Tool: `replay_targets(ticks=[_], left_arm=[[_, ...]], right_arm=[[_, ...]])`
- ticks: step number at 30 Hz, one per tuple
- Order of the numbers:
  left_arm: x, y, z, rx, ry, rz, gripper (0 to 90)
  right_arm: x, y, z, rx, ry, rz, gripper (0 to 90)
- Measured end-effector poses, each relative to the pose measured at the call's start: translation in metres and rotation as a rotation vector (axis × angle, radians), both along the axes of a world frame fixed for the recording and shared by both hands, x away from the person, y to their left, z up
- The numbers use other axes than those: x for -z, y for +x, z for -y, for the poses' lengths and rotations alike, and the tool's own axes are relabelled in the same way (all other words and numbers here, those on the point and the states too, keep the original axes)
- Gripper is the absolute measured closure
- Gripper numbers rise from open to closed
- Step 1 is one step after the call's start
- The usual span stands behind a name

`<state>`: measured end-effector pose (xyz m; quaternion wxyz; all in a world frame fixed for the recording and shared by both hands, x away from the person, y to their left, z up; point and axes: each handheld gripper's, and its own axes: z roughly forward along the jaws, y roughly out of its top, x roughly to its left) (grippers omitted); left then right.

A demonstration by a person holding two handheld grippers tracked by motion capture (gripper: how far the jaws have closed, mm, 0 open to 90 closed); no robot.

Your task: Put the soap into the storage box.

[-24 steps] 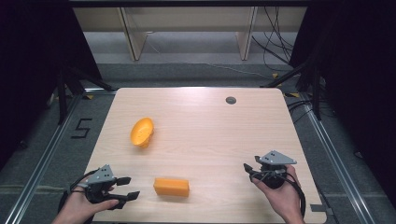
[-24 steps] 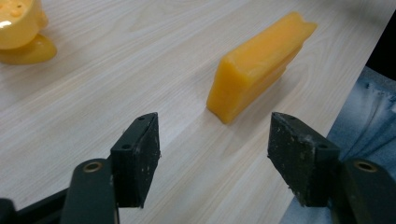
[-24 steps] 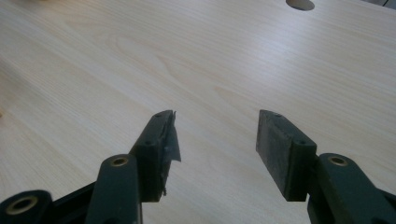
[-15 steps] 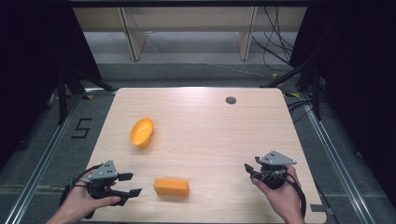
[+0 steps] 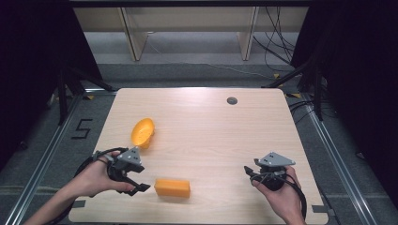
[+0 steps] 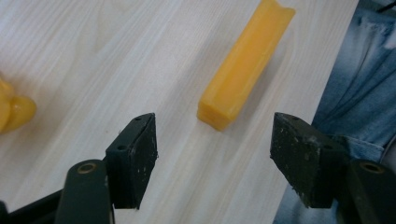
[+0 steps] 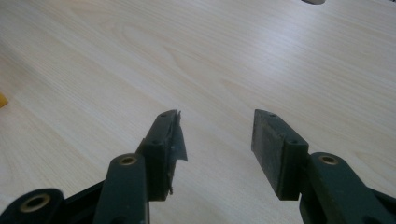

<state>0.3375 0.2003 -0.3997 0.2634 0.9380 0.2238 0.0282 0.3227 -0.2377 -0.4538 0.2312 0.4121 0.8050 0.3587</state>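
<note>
Left gripper (image 5: 141, 182): jaws spread, empty, facing orange block (image 5: 172, 187); risk: block skids off table edge (image 5: 197, 220). Right gripper (image 5: 250, 172): spread, idle.

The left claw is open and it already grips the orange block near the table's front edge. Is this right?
Not quite. The left claw is open, but the orange block lies ahead of its jaws, untouched, near the table's front edge. The left gripper view shows this.

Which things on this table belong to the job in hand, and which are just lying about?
In the job:
- orange block, just ahead of the open left gripper
- orange bowl, beside that gripper

Lying about:
- dark round cap at the table's far edge
- cables on the floor
</note>
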Motion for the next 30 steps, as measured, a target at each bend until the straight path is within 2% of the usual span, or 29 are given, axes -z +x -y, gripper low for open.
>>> replay_targets(ticks=[1,2,4,6,8,9,11,12,13,14,15,16,17,18,20,21,22,25,28,30], left_arm=[[-0.001,0.002,0.005,0.005,0.028,-0.024,31.0],[-0.003,0.006,0.008,0.038,0.097,-0.065,29.6],[-0.004,0.012,0.016,0.036,0.167,-0.144,29.9],[-0.005,0.017,0.023,0.064,0.223,-0.144,29.9],[-0.006,0.019,0.027,0.064,0.235,-0.145,30.0],[-0.009,0.023,0.035,0.088,0.247,-0.131,30.4],[-0.010,0.025,0.044,0.123,0.240,-0.118,31.5],[-0.009,0.026,0.049,0.150,0.246,-0.120,32.3],[-0.008,0.026,0.053,0.166,0.253,-0.127,32.5],[-0.007,0.026,0.058,0.191,0.264,-0.126,32.6],[-0.007,0.026,0.058,0.191,0.264,-0.126,32.9],[-0.004,0.026,0.067,0.231,0.276,-0.120,33.1],[-0.004,0.026,0.067,0.231,0.276,-0.120,33.1],[0.000,0.027,0.076,0.262,0.292,-0.112,33.0],[0.004,0.026,0.084,0.285,0.320,-0.102,33.1],[0.004,0.026,0.084,0.285,0.320,-0.102,33.0],[0.008,0.024,0.090,0.317,0.343,-0.100,33.0],[0.014,0.022,0.097,0.327,0.364,-0.120,33.0],[0.021,0.020,0.101,0.335,0.368,-0.142,33.2],[0.025,0.021,0.104,0.346,0.380,-0.127,33.6]], right_arm=[[0.000,0.000,0.000,-0.002,0.000,0.003,51.5],[0.000,0.000,-0.001,0.002,0.009,0.001,51.1],[-0.001,-0.001,-0.002,0.012,0.022,-0.011,50.7],[0.000,0.000,-0.002,0.002,0.011,0.003,50.4],[0.000,0.000,-0.002,0.003,0.013,0.001,50.2],[0.000,0.000,-0.001,0.002,0.013,-0.003,50.0],[0.001,0.001,0.000,-0.005,0.001,-0.001,49.9],[0.000,-0.001,-0.003,0.022,0.030,-0.034,49.8],[0.002,0.001,-0.001,-0.004,0.009,-0.010,49.7],[0.001,0.000,-0.002,-0.003,0.021,-0.024,49.6],[0.001,0.000,-0.002,-0.003,0.020,-0.021,49.5],[0.001,0.000,-0.002,-0.002,0.022,-0.024,49.4],[0.001,0.000,-0.002,-0.002,0.022,-0.024,49.4],[0.002,0.000,-0.002,-0.003,0.019,-0.026,49.1],[0.002,0.000,-0.001,-0.007,0.011,-0.023,48.9],[0.002,0.000,-0.002,-0.002,0.020,-0.024,48.9],[0.002,0.000,-0.002,-0.003,0.019,-0.025,48.7],[0.002,0.000,-0.002,-0.011,0.009,-0.029,48.4],[0.003,0.000,-0.003,-0.002,0.023,-0.037,48.2],[0.003,0.000,-0.002,-0.007,0.013,-0.039,48.1]])
